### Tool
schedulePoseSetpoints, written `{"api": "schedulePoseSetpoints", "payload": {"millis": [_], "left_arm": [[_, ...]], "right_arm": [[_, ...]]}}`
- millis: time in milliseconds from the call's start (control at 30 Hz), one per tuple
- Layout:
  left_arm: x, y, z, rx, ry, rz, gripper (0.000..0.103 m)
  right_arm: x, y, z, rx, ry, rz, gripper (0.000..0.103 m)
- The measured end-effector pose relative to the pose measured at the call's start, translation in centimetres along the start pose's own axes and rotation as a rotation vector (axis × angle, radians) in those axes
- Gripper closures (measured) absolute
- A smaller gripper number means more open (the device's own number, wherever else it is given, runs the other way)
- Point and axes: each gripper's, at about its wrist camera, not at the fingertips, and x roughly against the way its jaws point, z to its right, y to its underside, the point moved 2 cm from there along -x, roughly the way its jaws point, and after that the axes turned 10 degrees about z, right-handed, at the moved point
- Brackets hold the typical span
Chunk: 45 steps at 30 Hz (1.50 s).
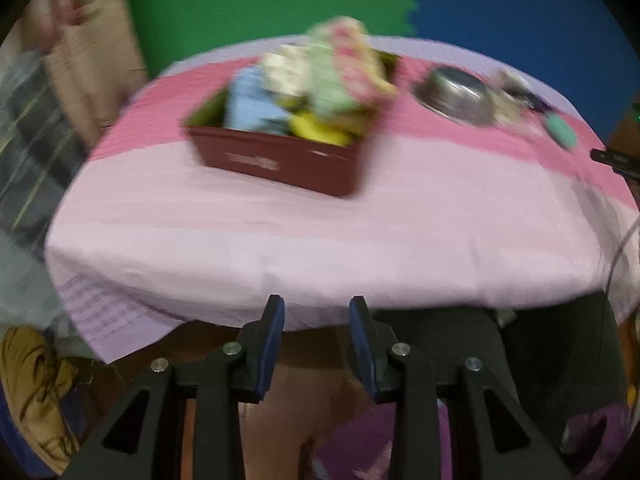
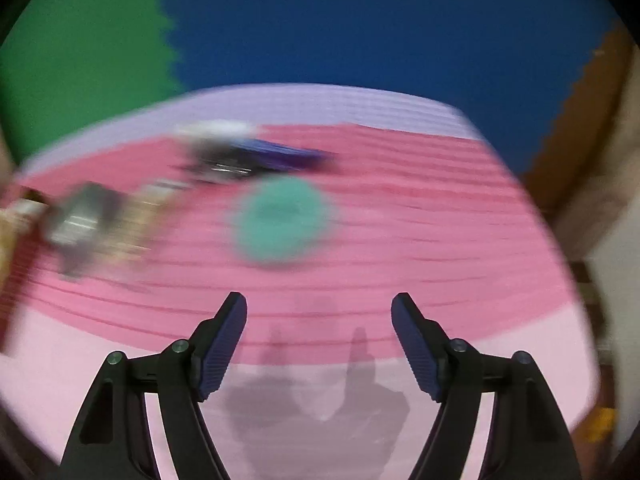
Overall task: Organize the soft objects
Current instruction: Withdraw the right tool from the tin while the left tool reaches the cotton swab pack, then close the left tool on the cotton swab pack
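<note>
While jaws gape empty, teal soft object (image 2: 282,220) lies ahead.

A: Left wrist view sits back off the table's near edge (image 1: 280,280), looking forward and down across the whole cloth to the dark red bin (image 1: 280,160), with green and blue foam mats beyond.

B: Right wrist view is in closer, over the cloth itself, tilted down at the teal round object (image 2: 284,220).

A: Shared ground: that teal object (image 1: 560,130), the steel bowl (image 1: 456,96), the mats.
</note>
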Motion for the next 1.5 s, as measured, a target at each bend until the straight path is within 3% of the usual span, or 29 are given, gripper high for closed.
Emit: {"api": "schedulePoseSetpoints", "payload": {"millis": [67, 133, 233, 400, 533, 700, 867, 967, 1167, 1500], "left_arm": [[-0.1, -0.1, 1.9, -0.021, 0.078, -0.027, 0.069], [-0.1, -0.6, 3.6, -0.034, 0.144, -0.04, 0.069], [0.4, -3.0, 6.8, -0.085, 0.198, -0.018, 0.069], [0.3, -8.5, 12.9, -0.189, 0.275, 0.021, 0.069], [-2.1, -13.5, 17.0, -0.181, 0.364, -0.002, 0.069], [-6.5, -19.1, 21.6, -0.173, 0.413, -0.04, 0.069], [-11.1, -23.3, 25.5, -0.248, 0.367, -0.058, 0.069], [-13.9, -24.7, 26.4, -0.233, 0.362, -0.108, 0.069], [-18.3, -25.4, 28.0, -0.286, 0.261, -0.151, 0.069], [-21.6, -26.4, 28.8, -0.27, 0.209, -0.152, 0.064]], "right_arm": [[-1.9, 0.6, 3.7, 0.017, 0.102, -0.033, 0.015], [-3.2, 0.8, 6.4, 0.003, 0.137, -0.051, 0.014], [-5.2, 1.1, 9.0, -0.007, 0.181, -0.086, 0.002], [-6.4, 1.5, 11.0, -0.067, 0.096, -0.034, 0.0], [-6.7, 1.7, 12.1, -0.157, 0.022, -0.054, 0.0], [-6.3, 2.0, 10.9, -0.13, 0.001, -0.036, 0.0], [-6.5, 1.8, 10.9, -0.119, -0.048, -0.028, 0.0], [-6.2, 1.8, 10.9, -0.124, -0.067, -0.018, 0.0], [-6.1, 1.8, 10.9, -0.139, -0.097, 0.001, 0.0], [-6.0, 1.8, 10.8, -0.136, -0.118, 0.017, 0.0]]}}
